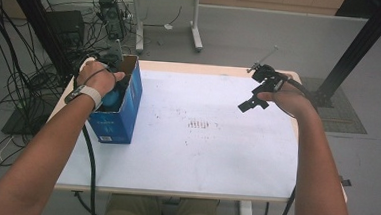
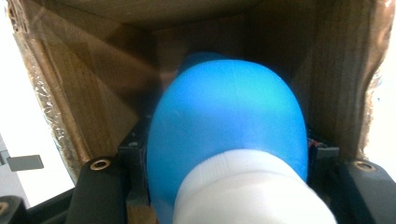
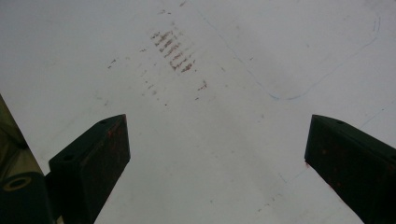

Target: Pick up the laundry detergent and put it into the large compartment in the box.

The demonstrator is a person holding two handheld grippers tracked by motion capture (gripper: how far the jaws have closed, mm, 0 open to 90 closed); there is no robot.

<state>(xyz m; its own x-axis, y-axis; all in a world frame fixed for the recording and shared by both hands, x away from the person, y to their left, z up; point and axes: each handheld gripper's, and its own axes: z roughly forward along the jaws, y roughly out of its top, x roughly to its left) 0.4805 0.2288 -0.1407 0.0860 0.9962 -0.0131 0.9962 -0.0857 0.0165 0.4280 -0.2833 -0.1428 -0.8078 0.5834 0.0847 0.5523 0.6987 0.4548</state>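
Note:
A blue cardboard box (image 1: 120,118) stands open-topped on the left side of the white table (image 1: 200,158). My left gripper (image 2: 229,154) reaches down into it and is shut on a rounded blue bottle (image 2: 229,112) with a white cap (image 2: 247,191). The box's brown inner walls (image 2: 93,84) surround the bottle. In the high view the bottle (image 1: 113,99) peeks out under the left hand (image 1: 99,79). My right gripper (image 1: 257,89) hovers over the table's far right part, its jaws open with nothing between them, also seen wide apart above the bare tabletop as the right gripper (image 3: 215,123).
Faint reddish marks (image 1: 200,123) stain the table's middle. Cables (image 1: 9,91) and black equipment lie on the floor to the left. Another table's legs (image 1: 197,35) stand behind, and a black frame post (image 1: 357,47) rises at the far right.

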